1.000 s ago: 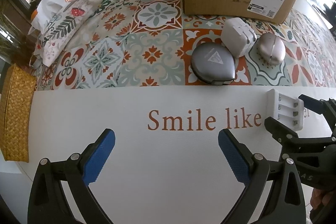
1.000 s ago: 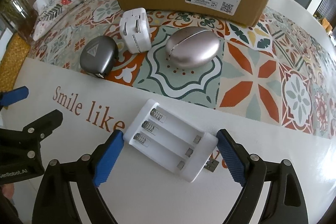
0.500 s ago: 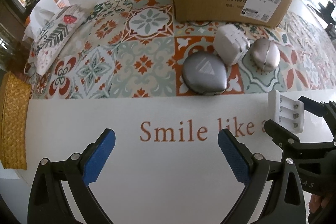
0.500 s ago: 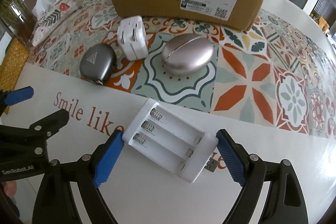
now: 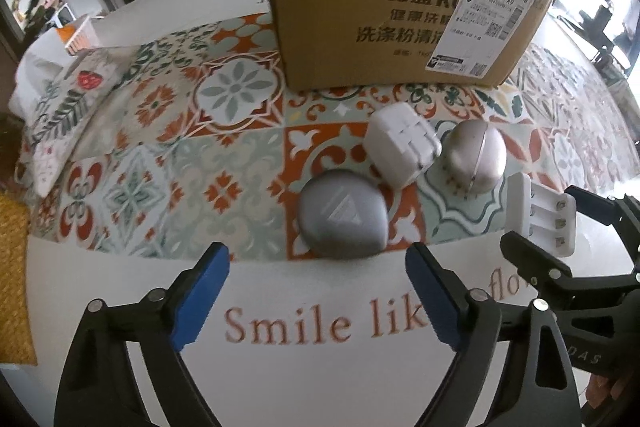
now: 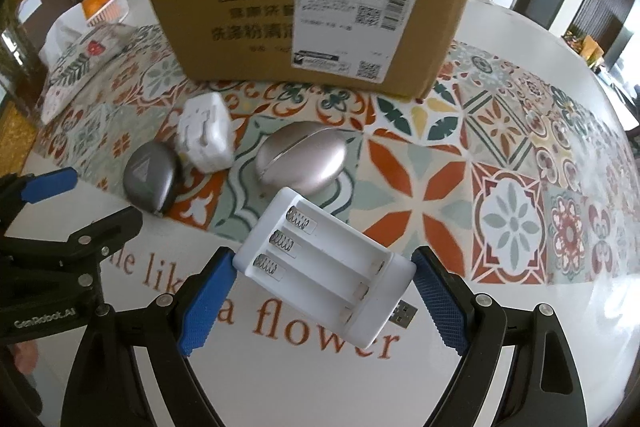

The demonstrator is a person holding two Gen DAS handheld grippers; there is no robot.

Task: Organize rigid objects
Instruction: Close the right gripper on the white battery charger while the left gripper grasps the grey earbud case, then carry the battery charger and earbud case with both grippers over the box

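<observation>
While we hold the right gripper (image 6: 322,301) low in the right wrist frame, its blue pads (image 6: 206,303) pinch a white battery charger (image 6: 326,267) by its two ends, three empty slots facing up and a USB plug jutting toward the lower right. We cannot tell whether the charger rests on the white tablecloth (image 6: 500,307) or hangs just above it. Our left gripper (image 5: 316,299) sits at the bottom of the left wrist frame, jaws spread wide with nothing between them, above the printed "Smile like" lettering. Just past its tips, at frame centre, lies a grey rounded case (image 5: 342,217) on the patterned tile runner (image 5: 192,163). Farther up and right sit a white plug adapter (image 5: 402,147) and a silver egg-shaped case (image 5: 476,155), both closed. At the top stands a cardboard box (image 5: 384,11); its inside is hidden from us.
</observation>
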